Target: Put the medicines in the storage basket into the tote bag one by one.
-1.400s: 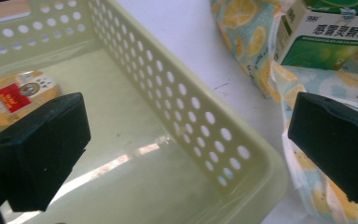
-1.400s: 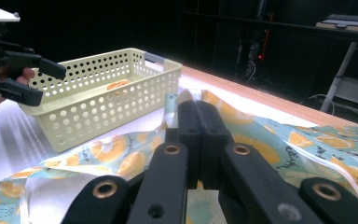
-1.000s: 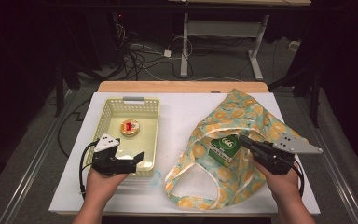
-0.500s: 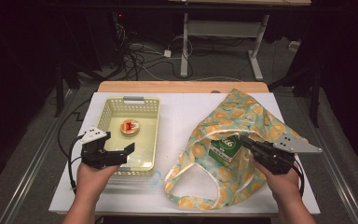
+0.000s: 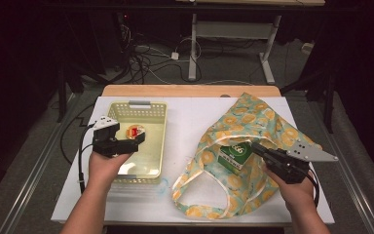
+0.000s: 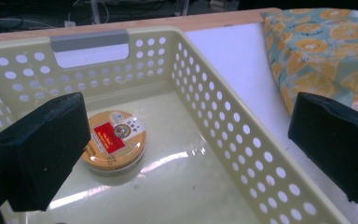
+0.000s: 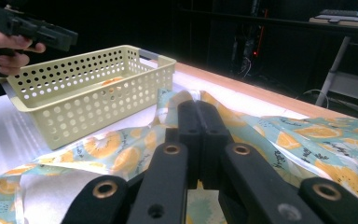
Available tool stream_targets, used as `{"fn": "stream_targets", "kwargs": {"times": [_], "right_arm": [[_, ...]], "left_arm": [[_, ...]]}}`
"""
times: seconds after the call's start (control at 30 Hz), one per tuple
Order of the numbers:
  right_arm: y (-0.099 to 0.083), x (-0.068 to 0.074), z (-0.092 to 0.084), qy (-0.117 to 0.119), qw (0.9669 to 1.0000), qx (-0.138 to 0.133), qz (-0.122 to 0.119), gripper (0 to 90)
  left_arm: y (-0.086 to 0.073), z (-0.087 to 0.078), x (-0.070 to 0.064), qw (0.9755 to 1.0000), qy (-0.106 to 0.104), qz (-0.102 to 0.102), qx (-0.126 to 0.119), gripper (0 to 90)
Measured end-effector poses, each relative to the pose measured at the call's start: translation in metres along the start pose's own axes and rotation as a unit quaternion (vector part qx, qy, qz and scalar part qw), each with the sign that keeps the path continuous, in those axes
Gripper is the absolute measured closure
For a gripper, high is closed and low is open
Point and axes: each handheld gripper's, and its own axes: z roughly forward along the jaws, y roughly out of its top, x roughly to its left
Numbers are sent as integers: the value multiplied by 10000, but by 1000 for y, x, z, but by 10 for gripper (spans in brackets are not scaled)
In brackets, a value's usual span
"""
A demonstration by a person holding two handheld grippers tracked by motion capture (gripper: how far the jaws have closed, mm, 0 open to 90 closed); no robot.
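Seen from the high view, a white table (image 5: 190, 122) carries a pale yellow perforated plastic basket (image 5: 156, 141) near its left edge and a teal cloth bag printed with orange slices (image 5: 253, 122) near its right edge. Inside the basket, toward its far end, lies a round flat tin with an orange and red label (image 5: 136, 131). The left gripper (image 5: 131, 142) hovers over the basket's left rim, jaws spread wide and empty, just beside the tin. The right gripper (image 5: 255, 147) rests on the bag, jaws shut together, its tip touching the fabric beside a green and white carton (image 5: 234, 153) that sits in the bag's mouth.

From the left gripper view, the two black jaws stand far apart with nothing between them. The tin lies flat on the basket floor, near the left jaw, and the bag shows at the table's far right.

From the right gripper view, the jaws are pressed closed on a fold of the bag's cloth. Across the table stands the basket, with the left gripper held above its near left corner.
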Motion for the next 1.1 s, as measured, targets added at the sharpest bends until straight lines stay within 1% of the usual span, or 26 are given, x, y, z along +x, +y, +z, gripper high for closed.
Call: {"fn": "stream_targets", "kwargs": {"times": [0.07,0.23,0.27,0.3,0.33,0.4,0.53,0.67,0.77,0.83,0.93,1.1], "right_arm": [[0,0,0,1,10000,3,3,900],[0,0,0,-2,10000,2,-7,900],[0,-1,-1,1,10000,-21,-40,900],[0,-1,-1,-13,10000,-15,-6,900],[0,-1,-2,-8,10000,-24,-25,900],[-1,-1,-2,-17,10000,-12,3,900],[0,0,-1,-2,10000,-14,-6,900],[-1,0,-1,2,10000,1,-11,900],[-1,0,-1,-1,10000,1,-4,900],[-1,1,-1,6,10000,8,3,900],[0,1,0,28,10000,8,-20,900],[0,2,-1,27,10000,6,-24,900]], "left_arm": [[1,3,0,10000,-8,12,11,0],[5,12,2,9998,40,48,178,0],[6,14,3,9997,65,68,204,0],[7,16,5,9997,79,67,228,0],[8,18,6,9996,101,73,250,0],[9,21,8,9993,182,93,297,0],[12,26,14,9993,221,-53,300,0],[15,27,18,9993,246,-76,277,0],[16,32,21,9989,174,-126,418,0],[15,35,24,9986,179,-151,478,0],[15,39,28,9982,152,-242,528,0],[16,47,32,9970,117,-242,725,0]]}}
